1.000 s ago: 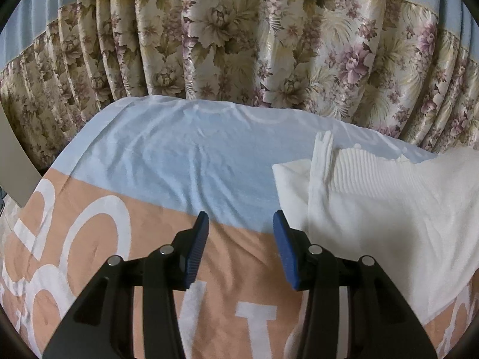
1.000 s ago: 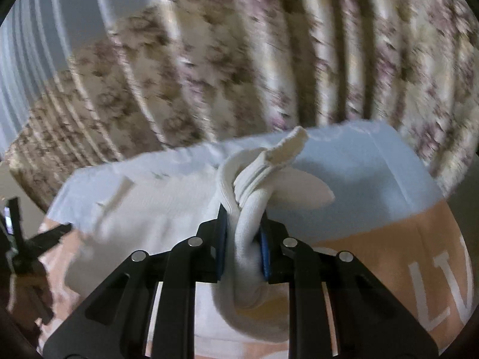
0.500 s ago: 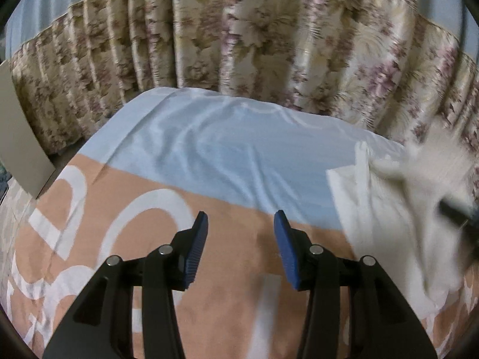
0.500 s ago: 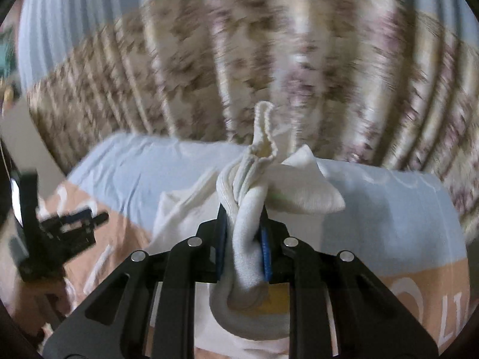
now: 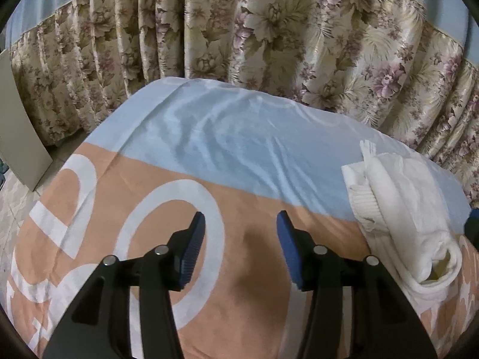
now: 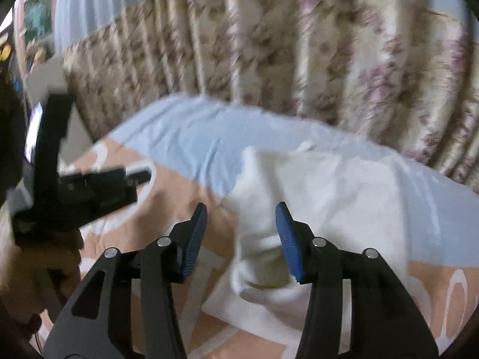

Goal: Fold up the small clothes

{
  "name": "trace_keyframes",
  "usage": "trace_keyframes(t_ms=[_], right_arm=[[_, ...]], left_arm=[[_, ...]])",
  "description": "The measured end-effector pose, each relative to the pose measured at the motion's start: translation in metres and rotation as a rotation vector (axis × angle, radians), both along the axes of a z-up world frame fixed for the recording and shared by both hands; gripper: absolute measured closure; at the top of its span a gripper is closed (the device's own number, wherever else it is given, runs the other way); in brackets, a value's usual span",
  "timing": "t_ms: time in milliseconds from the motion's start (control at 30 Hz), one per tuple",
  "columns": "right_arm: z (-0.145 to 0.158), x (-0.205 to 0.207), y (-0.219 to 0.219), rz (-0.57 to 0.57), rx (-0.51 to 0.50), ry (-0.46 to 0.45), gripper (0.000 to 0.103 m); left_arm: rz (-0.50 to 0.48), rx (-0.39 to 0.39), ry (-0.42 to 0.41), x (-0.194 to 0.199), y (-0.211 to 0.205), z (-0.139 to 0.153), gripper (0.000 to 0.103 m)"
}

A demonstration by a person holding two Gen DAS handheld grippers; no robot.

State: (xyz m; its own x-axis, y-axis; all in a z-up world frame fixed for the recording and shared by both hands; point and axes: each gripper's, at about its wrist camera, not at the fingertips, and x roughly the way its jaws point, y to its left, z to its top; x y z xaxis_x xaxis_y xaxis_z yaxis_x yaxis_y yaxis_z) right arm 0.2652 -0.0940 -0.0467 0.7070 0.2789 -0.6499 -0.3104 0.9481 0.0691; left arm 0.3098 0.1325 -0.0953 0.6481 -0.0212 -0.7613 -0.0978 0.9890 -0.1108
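A white knit garment (image 5: 401, 206) lies folded on the bed at the right of the left wrist view, with a rolled end toward me. In the right wrist view the same white garment (image 6: 323, 197) lies just beyond and below my right gripper (image 6: 241, 233), which is open and empty above its near edge. My left gripper (image 5: 239, 239) is open and empty over the orange part of the bedsheet (image 5: 209, 149), well left of the garment. The left gripper also shows in the right wrist view (image 6: 89, 185), at the left.
The bedsheet is light blue at the far side and orange with large white letters near me. A floral curtain (image 5: 269, 36) hangs right behind the bed. A grey board (image 5: 18, 125) leans at the far left by the tiled floor.
My right gripper has opened and let go of the white garment, which now lies folded on the bed. My left gripper has moved left, away from the garment.
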Motion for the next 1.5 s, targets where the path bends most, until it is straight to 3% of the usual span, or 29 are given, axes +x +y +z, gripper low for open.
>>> trace_keyframes(t_ms=[200, 400, 500, 533, 633, 700, 833, 1067, 1267, 1333, 1400, 1433, 1467, 1500], right_arm=[[-0.01, -0.008, -0.054, -0.2, 0.077, 0.025, 0.055], [-0.03, -0.027, -0.042, -0.282, 0.099, 0.032, 0.055], [-0.035, -0.027, -0.047, -0.38, 0.101, 0.015, 0.054], [-0.04, -0.022, -0.044, -0.374, 0.099, 0.04, 0.054], [-0.055, -0.017, -0.019, -0.191, 0.137, 0.119, 0.064], [-0.065, -0.023, 0.008, -0.076, 0.044, 0.143, 0.074], [-0.072, -0.029, -0.005, -0.079, 0.109, 0.187, 0.076], [-0.06, -0.042, -0.023, -0.076, 0.141, 0.158, 0.053], [-0.062, -0.041, -0.023, -0.072, 0.148, 0.162, 0.052], [-0.063, -0.041, -0.023, -0.071, 0.154, 0.164, 0.052], [-0.063, -0.039, -0.023, -0.07, 0.153, 0.168, 0.052], [-0.064, -0.038, -0.023, -0.068, 0.154, 0.172, 0.052], [-0.065, -0.038, -0.024, -0.067, 0.156, 0.174, 0.052], [-0.066, -0.038, -0.024, -0.067, 0.156, 0.176, 0.052]], left_arm=[[-0.041, 0.005, 0.011, 0.002, -0.015, -0.002, 0.051], [-0.06, 0.011, 0.005, -0.002, -0.02, 0.002, 0.05], [-0.062, 0.011, 0.006, -0.003, -0.02, 0.002, 0.05], [-0.062, 0.01, 0.006, -0.003, -0.02, 0.002, 0.05], [-0.058, 0.002, 0.008, -0.004, -0.019, 0.003, 0.05], [-0.063, -0.006, 0.007, -0.006, -0.019, 0.004, 0.05], [-0.097, -0.05, 0.011, -0.005, -0.025, 0.007, 0.045], [-0.175, -0.137, 0.027, 0.031, -0.056, 0.014, 0.043], [-0.231, -0.092, 0.066, 0.061, -0.091, 0.004, 0.043], [-0.243, -0.111, 0.078, 0.067, -0.097, -0.001, 0.044], [-0.27, -0.11, 0.081, 0.07, -0.105, -0.005, 0.064], [-0.285, -0.101, 0.084, 0.071, -0.11, -0.007, 0.088], [-0.295, -0.088, 0.081, 0.071, -0.114, -0.007, 0.095], [-0.302, -0.071, 0.074, 0.072, -0.117, -0.007, 0.095]])
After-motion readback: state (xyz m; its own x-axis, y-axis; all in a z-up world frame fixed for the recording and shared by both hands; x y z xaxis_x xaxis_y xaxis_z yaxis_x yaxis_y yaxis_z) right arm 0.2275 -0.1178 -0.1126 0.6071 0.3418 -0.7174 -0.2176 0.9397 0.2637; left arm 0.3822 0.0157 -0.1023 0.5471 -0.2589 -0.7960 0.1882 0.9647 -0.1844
